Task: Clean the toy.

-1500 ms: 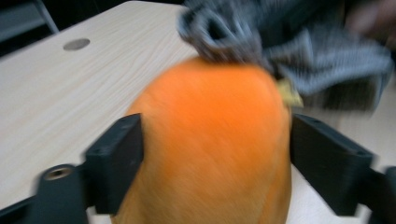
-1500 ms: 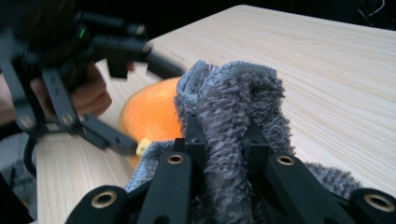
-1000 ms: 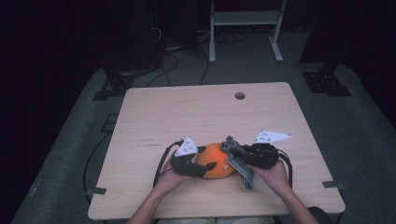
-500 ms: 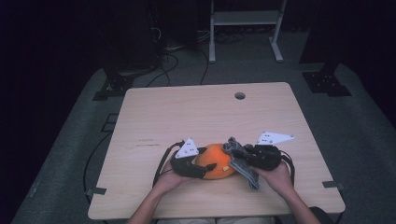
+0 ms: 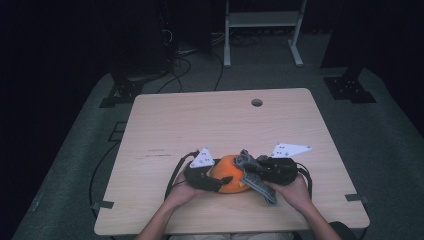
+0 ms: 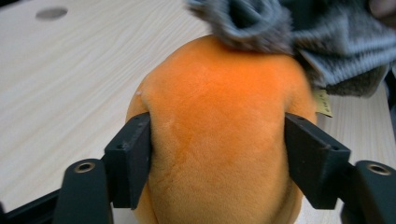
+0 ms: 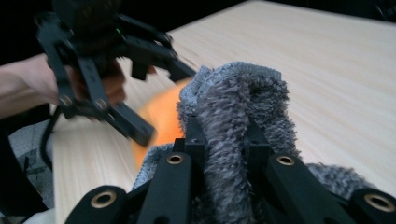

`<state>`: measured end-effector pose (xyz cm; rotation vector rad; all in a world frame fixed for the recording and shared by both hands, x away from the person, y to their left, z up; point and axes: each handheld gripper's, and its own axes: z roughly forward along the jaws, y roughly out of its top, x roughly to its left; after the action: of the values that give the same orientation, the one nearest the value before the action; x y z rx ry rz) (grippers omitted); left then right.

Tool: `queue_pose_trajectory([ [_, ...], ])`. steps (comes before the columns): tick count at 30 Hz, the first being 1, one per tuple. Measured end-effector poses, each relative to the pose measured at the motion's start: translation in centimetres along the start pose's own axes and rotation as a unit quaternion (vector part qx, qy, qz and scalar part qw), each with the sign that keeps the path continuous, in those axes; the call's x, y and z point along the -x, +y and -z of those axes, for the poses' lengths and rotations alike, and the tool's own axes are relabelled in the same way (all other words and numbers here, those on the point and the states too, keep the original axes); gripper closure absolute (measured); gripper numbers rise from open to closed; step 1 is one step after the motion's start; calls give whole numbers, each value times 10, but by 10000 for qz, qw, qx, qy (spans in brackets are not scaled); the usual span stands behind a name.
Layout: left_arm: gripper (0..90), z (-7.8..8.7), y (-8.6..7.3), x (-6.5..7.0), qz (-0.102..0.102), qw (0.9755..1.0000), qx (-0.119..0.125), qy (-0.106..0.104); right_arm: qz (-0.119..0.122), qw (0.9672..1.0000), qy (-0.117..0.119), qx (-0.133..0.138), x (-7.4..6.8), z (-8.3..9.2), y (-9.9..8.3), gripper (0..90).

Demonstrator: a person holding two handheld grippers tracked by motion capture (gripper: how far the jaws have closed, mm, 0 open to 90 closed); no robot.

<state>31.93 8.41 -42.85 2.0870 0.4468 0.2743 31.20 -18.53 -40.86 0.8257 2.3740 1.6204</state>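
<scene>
Gripper jaws of the left gripper (image 6: 217,154) are clamped on an orange plush (image 6: 219,140) while a grey cloth (image 7: 233,116), pinched in the right gripper (image 7: 224,140), is wiped over it on the desk (image 5: 200,120); steady holding is likely needed next.

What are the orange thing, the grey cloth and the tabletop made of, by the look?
Orange toy: likely plush, short matte nap, dents under the jaws. Grey cloth: looks like terry or chenille, looped fuzzy pile. Table: pale wood-grain, probably laminate, smooth matte.
</scene>
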Motion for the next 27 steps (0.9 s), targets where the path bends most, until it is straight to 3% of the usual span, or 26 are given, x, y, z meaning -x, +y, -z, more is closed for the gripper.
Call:
queue_pose_trajectory([
  [2,297,-1,2,4,-133,9999,-52,51,46,10000,-36,72,-1,-2,3,767],
  [3,281,-1,3,2,-83,10000,-30,33,93,9999,-95,7,-1,-4,3,767],
  [5,170,1,2,-3,222,9997,65,-54,50,9998,-205,-70,4,-4,-1,768],
  [9,98,-2,-2,-13,837,9960,22,-319,28,9997,-235,-98,6,0,-4,768],
  [10,103,-2,-4,-13,885,9955,20,-346,36,9997,-236,-104,5,0,-4,768],
  [11,155,-2,-4,-12,772,9966,28,-282,64,9996,-251,-112,4,0,-4,768],
  [12,286,0,-3,-8,529,9984,59,-170,86,9997,-194,-88,-1,-1,-2,768],
  [14,318,3,1,-3,52,9999,68,68,141,9998,-141,-51,-4,-2,0,767],
  [16,348,4,6,3,-427,9987,59,287,245,9996,-96,63,-8,-2,4,767],
  [18,334,3,9,4,-510,9982,-46,325,263,9996,-88,76,-8,-5,5,767],
  [19,302,3,8,3,-413,9986,-63,334,275,9995,-128,19,-7,-7,4,768],
  [22,163,2,2,-6,204,9997,17,162,210,9995,-229,-103,-1,-9,-1,768],
  [25,91,2,-4,-15,835,9965,-49,-21,205,9993,-302,-126,0,-6,-2,768],
  [26,103,1,-6,-16,947,9954,-14,-107,215,9992,-324,-129,-1,-6,-2,768],
  [27,160,1,-7,-15,847,9964,13,-50,208,9992,-305,-122,-2,-6,-2,768],
])
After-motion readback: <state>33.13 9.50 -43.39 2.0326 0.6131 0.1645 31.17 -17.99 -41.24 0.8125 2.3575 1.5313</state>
